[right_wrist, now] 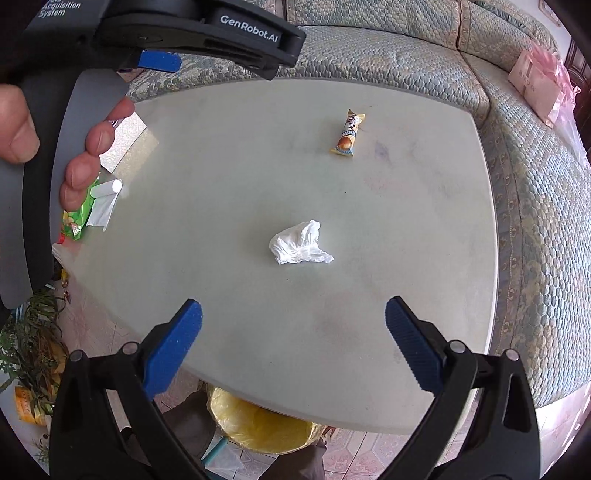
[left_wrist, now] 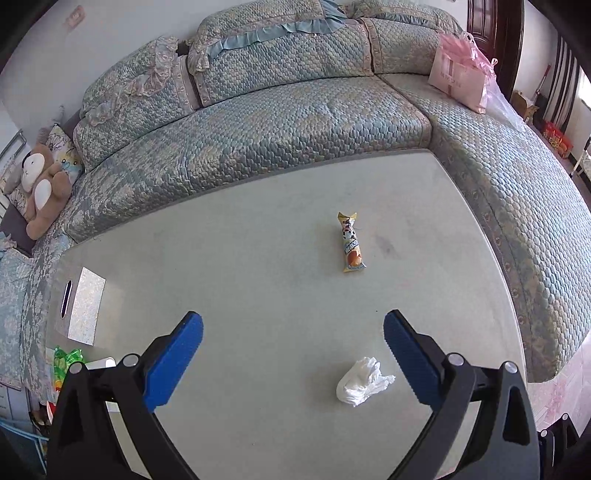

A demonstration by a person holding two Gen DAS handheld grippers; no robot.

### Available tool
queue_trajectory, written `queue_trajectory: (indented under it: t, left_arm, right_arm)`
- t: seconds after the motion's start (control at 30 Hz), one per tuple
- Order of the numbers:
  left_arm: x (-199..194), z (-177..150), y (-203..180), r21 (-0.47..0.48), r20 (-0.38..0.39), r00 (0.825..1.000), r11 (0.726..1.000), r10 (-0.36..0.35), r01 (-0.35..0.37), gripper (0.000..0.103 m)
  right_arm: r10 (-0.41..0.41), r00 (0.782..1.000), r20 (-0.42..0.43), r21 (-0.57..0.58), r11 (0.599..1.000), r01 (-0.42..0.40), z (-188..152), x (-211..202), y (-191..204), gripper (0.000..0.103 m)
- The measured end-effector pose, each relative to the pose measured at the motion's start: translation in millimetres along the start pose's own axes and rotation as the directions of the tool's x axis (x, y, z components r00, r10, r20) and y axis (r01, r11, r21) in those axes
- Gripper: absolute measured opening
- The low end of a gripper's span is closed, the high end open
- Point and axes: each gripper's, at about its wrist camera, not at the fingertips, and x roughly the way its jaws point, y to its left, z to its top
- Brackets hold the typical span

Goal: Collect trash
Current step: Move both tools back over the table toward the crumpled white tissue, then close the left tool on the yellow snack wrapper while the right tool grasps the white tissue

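A crumpled white tissue (left_wrist: 364,382) (right_wrist: 299,243) lies on the pale table (left_wrist: 258,258) (right_wrist: 406,240). Farther back rests a yellow snack wrapper (left_wrist: 351,242) (right_wrist: 348,133). My left gripper (left_wrist: 293,332) is open, blue pads wide apart above the table, the tissue just inside its right finger. My right gripper (right_wrist: 293,325) is open over the table's near edge, the tissue a little ahead of it. In the right wrist view the left gripper's body (right_wrist: 192,33) shows at upper left, held by a hand (right_wrist: 92,147). A yellow-lined bin (right_wrist: 258,424) stands below the table's near edge.
A silver tissue box (left_wrist: 79,306) (right_wrist: 127,142) sits at the table's left. Beside it are a green packet (right_wrist: 79,218) and a white roll (right_wrist: 105,199). A quilted sofa (left_wrist: 295,122) wraps the far and right sides, with a pink bag (left_wrist: 461,77). A plant (right_wrist: 33,343) stands on the floor.
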Motion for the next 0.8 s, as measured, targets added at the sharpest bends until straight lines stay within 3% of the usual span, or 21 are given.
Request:
queue_trajectory:
  t: [0.23,0.47,0.8]
  left_arm:
    - [49.4,19.8,0.6,0.019,-0.013,0.998,0.998,-0.060,0.060,0.096]
    - [123.6,39.4,-8.4,0.075,-0.050,0.992,0.990,-0.119,0.123,0.096]
    - [199.7,64.3,-37.2,0.096,-0.037,0.994,0.990,-0.101,0.105,0.096]
  right_arm:
    - [-0.020,1.000,-0.011,0.057,0.998,0.021,8.8,40.8,6.3,0.097]
    - [-0.104,0.994,0.029,0.110,0.989,0.100,18.2,95.1,12.1,0.097]
    - [-0.130,0.991,0.021,0.111,0.986,0.127,21.2,145.3,11.7,0.097]
